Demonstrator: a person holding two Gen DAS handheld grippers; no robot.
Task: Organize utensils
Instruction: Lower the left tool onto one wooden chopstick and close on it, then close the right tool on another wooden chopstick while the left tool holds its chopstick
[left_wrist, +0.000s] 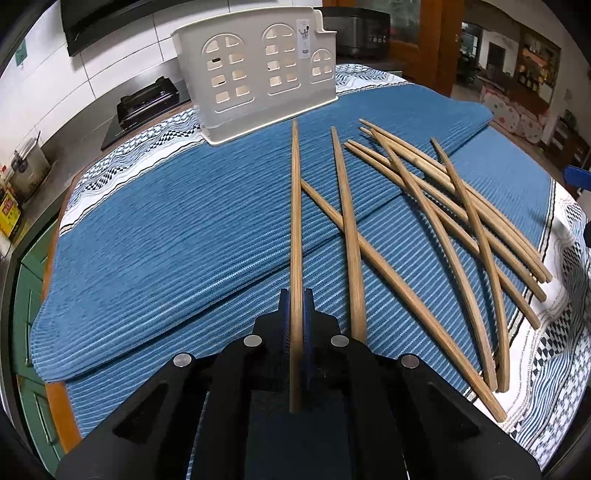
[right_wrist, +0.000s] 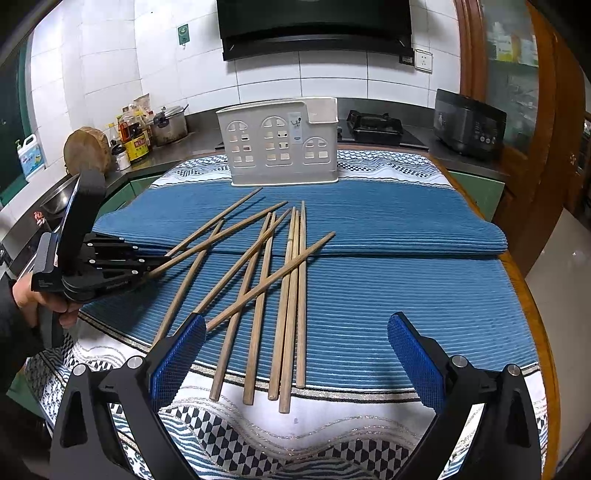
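Over on the left, a hand (right_wrist: 40, 299) grips the left tool (left_wrist: 296, 295), whose blue pads are pinched tight on one wooden chopstick (left_wrist: 295, 221). That stick runs straight out ahead of the tool, its thick end tucked back between the jaws and its thin tip pointing toward the cream utensil holder (left_wrist: 258, 74) that stands upright at the far edge of the surface (right_wrist: 524, 280). Just to the right of the held stick, a second chopstick (left_wrist: 347, 229) lies nearly alongside it, crossing over a third that slants away underneath. Further right, the remaining chopsticks (right_wrist: 291, 295) lie loose in a crisscrossed heap on the blue ribbed cloth (right_wrist: 406, 280), well apart from the holder. On the right, the right tool (right_wrist: 295, 354) hangs near the front edge with its blue pads spread wide, nothing between them; the thick ends of the heap lie just beyond and between its fingers, not touching them from what I can see.
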